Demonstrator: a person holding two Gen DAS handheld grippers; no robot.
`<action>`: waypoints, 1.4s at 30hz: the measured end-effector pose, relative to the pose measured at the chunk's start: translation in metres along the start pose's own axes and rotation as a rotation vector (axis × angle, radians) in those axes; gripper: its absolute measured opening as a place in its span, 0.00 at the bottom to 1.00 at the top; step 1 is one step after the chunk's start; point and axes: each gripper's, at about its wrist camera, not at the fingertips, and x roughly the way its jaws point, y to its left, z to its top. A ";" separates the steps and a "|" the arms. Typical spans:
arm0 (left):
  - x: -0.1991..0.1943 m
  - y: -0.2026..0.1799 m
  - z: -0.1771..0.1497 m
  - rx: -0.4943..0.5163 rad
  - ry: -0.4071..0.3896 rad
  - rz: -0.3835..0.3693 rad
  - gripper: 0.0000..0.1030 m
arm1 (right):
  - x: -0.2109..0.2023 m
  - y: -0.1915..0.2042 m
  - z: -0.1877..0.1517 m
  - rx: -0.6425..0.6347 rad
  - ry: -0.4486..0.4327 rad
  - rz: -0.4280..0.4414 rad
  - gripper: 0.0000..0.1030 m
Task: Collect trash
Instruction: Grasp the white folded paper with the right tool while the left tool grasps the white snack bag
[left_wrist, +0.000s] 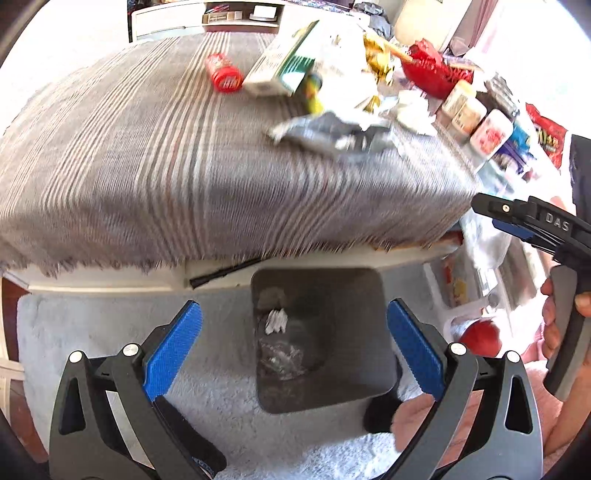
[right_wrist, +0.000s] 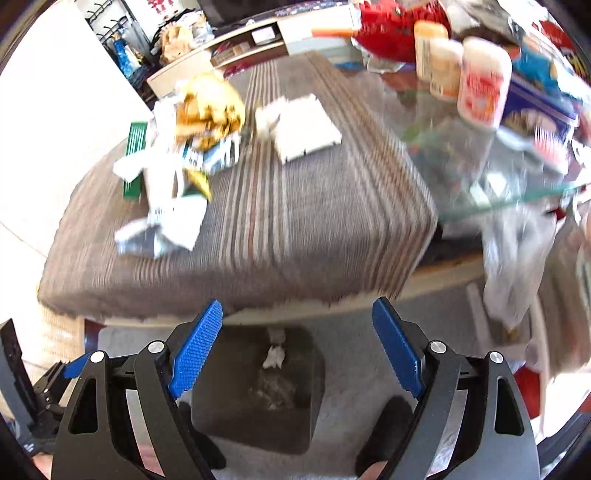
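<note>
Both grippers hang over the dark bin (left_wrist: 325, 339) on the floor, and neither holds anything: the left gripper (left_wrist: 295, 343) has its blue pads spread wide, and so does the right gripper (right_wrist: 297, 347). This looks like the gap between two pickups, with some crumpled paper and clear wrap already lying in the bin. The remaining trash sits up on the worktop (left_wrist: 147, 166), well apart from both grippers: a heap of wrappers (left_wrist: 332, 125) with a green and white box (left_wrist: 284, 62) and gold foil (left_wrist: 376, 55), and a white napkin (right_wrist: 303, 129) just beside it. The next move probably calls for lifting one gripper up over the worktop edge, closing on a loose wrapper and carrying it back above the bin. The worktop has a grey striped cloth, with glass showing at its right side where small bottles (right_wrist: 480, 81) stand; pale carpet (left_wrist: 92, 332) covers the floor.
</note>
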 end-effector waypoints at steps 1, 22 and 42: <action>0.000 -0.003 0.009 0.009 -0.002 0.002 0.92 | 0.001 0.000 0.009 -0.001 -0.003 -0.004 0.82; 0.046 -0.042 0.126 0.108 -0.068 0.027 0.92 | 0.077 0.001 0.140 0.009 -0.002 -0.072 0.82; 0.075 -0.058 0.121 0.143 -0.037 0.009 0.59 | 0.098 0.009 0.129 -0.083 -0.039 -0.179 0.61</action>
